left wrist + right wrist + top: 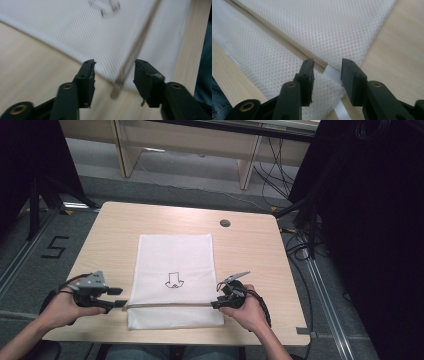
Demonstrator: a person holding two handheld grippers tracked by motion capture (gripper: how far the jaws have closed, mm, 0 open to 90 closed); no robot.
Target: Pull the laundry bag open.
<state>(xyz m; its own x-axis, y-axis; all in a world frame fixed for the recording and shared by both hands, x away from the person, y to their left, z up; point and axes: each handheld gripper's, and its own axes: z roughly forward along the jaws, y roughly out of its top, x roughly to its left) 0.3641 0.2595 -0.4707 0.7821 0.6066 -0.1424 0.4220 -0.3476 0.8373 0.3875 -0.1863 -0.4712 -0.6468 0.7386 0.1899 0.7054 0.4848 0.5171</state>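
Both grippers — left gripper (pixel 119 304), right gripper (pixel 216 305) — sit open and empty at the ends of the thin rod (pixel 170 304) crossing the white mesh cloth (pixel 172 260) on the surface (pixel 250 245), so any folding looks barely begun.

Light wood table (pixel 250 245), frame centre. White mesh cloth (pixel 175 260) flat on it, centre to lower edge, small black drawing mid-cloth. Dark round grommet (pixel 225 223) upper right of tabletop.

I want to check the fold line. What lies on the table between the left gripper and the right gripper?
In the high view, the white mesh cloth spans the gap between the left gripper and right gripper, with a thin dark line running across it.
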